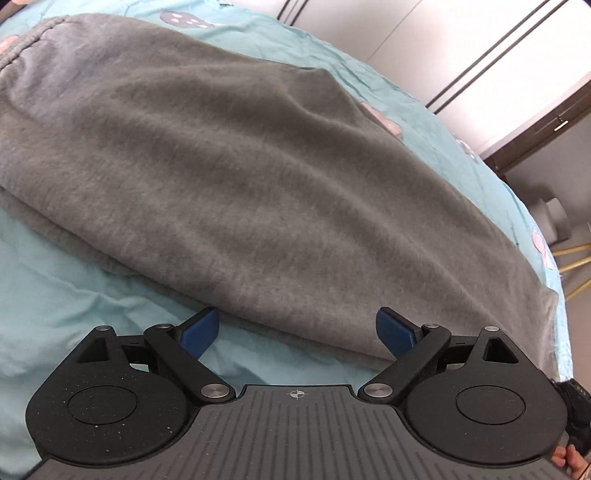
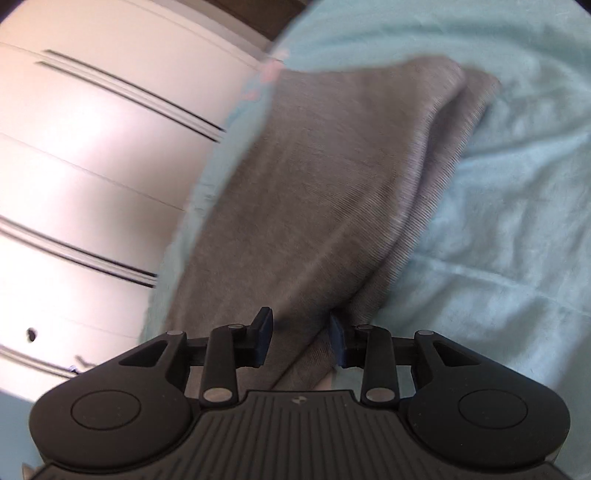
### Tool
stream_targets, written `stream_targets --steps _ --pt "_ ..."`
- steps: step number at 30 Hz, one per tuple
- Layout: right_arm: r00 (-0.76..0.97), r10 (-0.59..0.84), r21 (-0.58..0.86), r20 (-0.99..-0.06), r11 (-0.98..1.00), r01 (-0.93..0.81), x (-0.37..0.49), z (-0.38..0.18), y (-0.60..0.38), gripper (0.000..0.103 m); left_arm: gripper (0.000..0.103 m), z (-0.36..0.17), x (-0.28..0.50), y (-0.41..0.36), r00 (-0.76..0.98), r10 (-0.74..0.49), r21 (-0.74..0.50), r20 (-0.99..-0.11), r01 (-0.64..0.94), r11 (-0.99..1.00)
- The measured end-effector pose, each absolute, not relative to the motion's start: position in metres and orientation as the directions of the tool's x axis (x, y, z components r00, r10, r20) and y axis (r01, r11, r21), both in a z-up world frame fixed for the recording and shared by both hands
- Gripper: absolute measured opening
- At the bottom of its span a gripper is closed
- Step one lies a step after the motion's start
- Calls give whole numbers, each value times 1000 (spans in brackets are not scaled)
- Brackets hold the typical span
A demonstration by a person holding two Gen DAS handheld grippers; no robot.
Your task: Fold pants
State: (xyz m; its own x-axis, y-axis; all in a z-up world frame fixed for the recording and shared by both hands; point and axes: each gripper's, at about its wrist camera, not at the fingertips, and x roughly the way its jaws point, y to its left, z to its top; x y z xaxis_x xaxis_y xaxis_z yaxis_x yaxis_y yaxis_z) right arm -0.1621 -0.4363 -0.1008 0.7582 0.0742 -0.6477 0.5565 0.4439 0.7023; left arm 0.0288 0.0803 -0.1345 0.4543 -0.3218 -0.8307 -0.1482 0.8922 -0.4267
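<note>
Fingers [image 1: 199, 328] of the left gripper [image 1: 297, 332] stand wide apart, blue pads flared out, holding nothing; they hang just over the near edge of the grey pants [image 1: 236, 177], which lie spread on the bed [image 1: 66, 288] with its pale turquoise sheet. From the pants' elastic waistband [image 1: 22, 48], bunched at the far left, the cloth runs rightward in one broad, doubled slab, a second layer peeking out underneath along the near side. So I'd judge one fold, leg over leg, to be already made, with the crosswise folds still to come.

Over at the right gripper [image 2: 301, 341] the gap is narrower, and a pinch of the pants [image 2: 332, 184] passes between the pads. Whether the cloth is truly clamped or only lying in the gap, I cannot tell, as the view is smeared. That bit seems to be the end opposite the waistband, close to the bed's edge by the white wardrobe [image 2: 92, 147].

No brand, label or writing is readable anywhere; the sheet shows only small cartoon prints [image 1: 186, 20].
</note>
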Motion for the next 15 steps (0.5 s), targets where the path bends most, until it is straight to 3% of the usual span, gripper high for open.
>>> stream_targets --steps 3,4,5,9,11,13,15 --pt "765 100 719 -636 437 541 -154 -100 -432 28 96 -136 31 75 446 -317 -417 -837 -146 897" --pt "759 88 703 -645 457 545 -151 -101 -430 8 96 -137 33 73 438 -314 -412 -842 -150 899" --pt "752 76 687 -655 475 551 -149 -102 -428 4 96 -137 33 72 431 -318 -415 -844 -149 898" --pt "796 47 714 -604 477 513 -164 -95 -427 4 96 -131 32 67 438 -347 -423 -829 -86 902" --pt "741 -44 616 -670 524 588 -172 -97 -431 6 96 -137 37 63 409 -310 -374 -859 -85 924" --pt "735 -4 626 -678 520 581 -180 -101 -440 7 96 -146 40 64 379 -281 -346 -882 -114 931" --pt "748 -35 638 -663 497 588 -195 -93 -452 25 96 -150 39 66 380 -287 -356 -879 -123 926"
